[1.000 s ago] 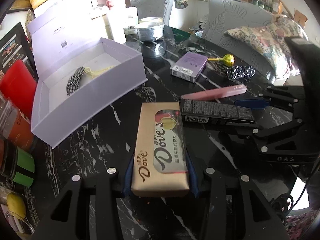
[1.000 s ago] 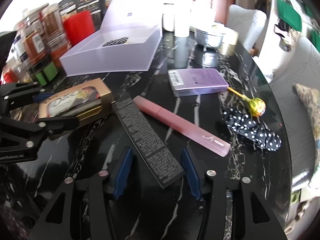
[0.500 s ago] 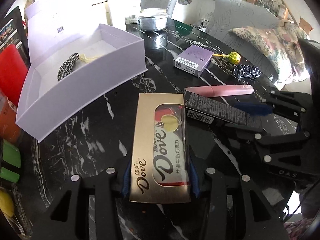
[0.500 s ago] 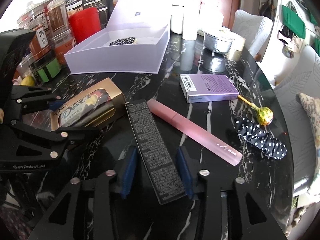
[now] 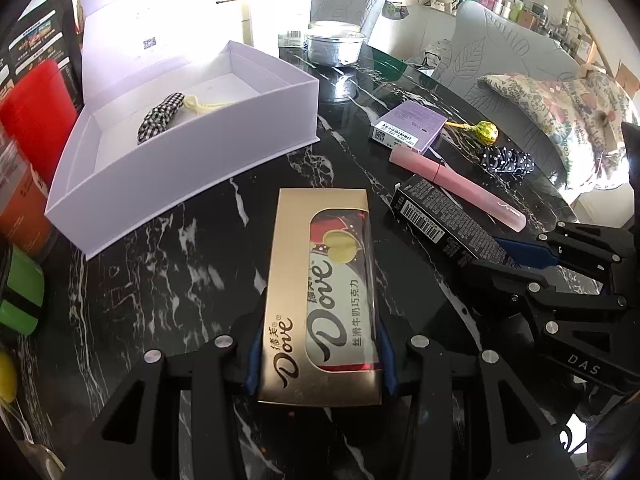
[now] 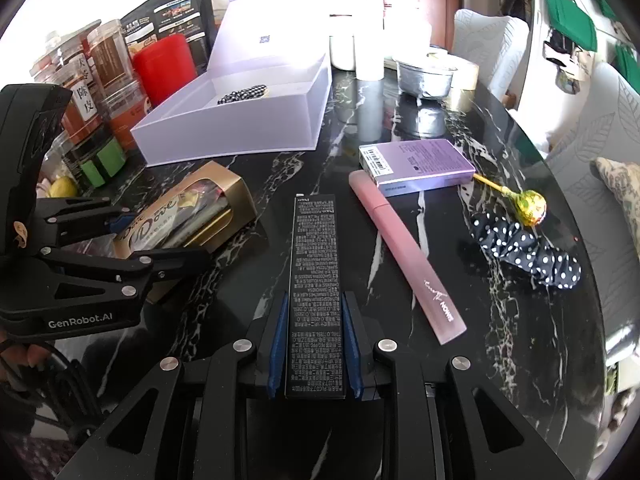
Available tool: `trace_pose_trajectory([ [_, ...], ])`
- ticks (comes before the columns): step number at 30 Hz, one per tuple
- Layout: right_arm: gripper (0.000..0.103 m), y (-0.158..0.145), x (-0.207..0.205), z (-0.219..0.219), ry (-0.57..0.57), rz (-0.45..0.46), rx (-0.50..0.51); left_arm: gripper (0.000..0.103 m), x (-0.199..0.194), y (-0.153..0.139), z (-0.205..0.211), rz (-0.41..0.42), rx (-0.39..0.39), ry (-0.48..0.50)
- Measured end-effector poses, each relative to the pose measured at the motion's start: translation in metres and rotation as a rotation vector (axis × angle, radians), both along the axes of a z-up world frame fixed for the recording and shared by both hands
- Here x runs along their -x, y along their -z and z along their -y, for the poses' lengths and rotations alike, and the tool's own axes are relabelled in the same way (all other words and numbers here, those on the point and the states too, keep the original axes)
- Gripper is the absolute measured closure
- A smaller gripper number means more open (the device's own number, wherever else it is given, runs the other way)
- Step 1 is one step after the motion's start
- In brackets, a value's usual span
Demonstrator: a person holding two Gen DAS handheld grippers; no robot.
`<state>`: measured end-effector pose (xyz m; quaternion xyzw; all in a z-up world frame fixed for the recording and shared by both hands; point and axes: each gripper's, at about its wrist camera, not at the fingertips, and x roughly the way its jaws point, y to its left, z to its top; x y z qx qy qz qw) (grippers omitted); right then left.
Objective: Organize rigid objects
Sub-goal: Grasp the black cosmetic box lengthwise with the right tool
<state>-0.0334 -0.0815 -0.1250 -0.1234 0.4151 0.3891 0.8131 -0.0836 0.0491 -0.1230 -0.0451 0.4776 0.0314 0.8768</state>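
The left gripper (image 5: 320, 354) is clamped across the near end of the gold Dove chocolate box (image 5: 322, 296), its blue pads pressing the two long sides so the box points straight ahead toward the open lavender box (image 5: 192, 160) at the far left of the black marble table (image 5: 180, 264); gripping the short width at one end likely leaves the far end free to go in over the box wall. The right gripper (image 6: 315, 346) is closed on the long black carton (image 6: 315, 280) the same way, pads on its narrow sides, carton lengthwise along the fingers. Whether either item is lifted or resting on the table I cannot tell. A checked scrunchie (image 5: 158, 116) already lies inside the lavender box. The pink tube (image 6: 404, 256), purple carton (image 6: 416, 162), lollipop (image 6: 528, 206) and dotted scrunchie (image 6: 524, 254) lie loose toward the table's right edge, seemingly waiting their turn
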Motion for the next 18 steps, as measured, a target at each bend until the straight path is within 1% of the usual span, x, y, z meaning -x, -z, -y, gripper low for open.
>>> trace_pose_trajectory([
  [7, 0.078, -0.004, 0.010, -0.004, -0.024, 0.005, -0.013, 0.059, 0.012, -0.007, -0.001, 0.017, -0.007, -0.014],
  [13, 0.078, -0.010, 0.021, -0.011, -0.059, 0.013, -0.029, 0.059, 0.022, -0.011, -0.005, 0.022, -0.006, -0.046],
  [18, 0.078, -0.013, 0.030, -0.018, -0.091, 0.013, -0.041, 0.059, 0.033, -0.017, -0.008, 0.037, -0.020, -0.077],
])
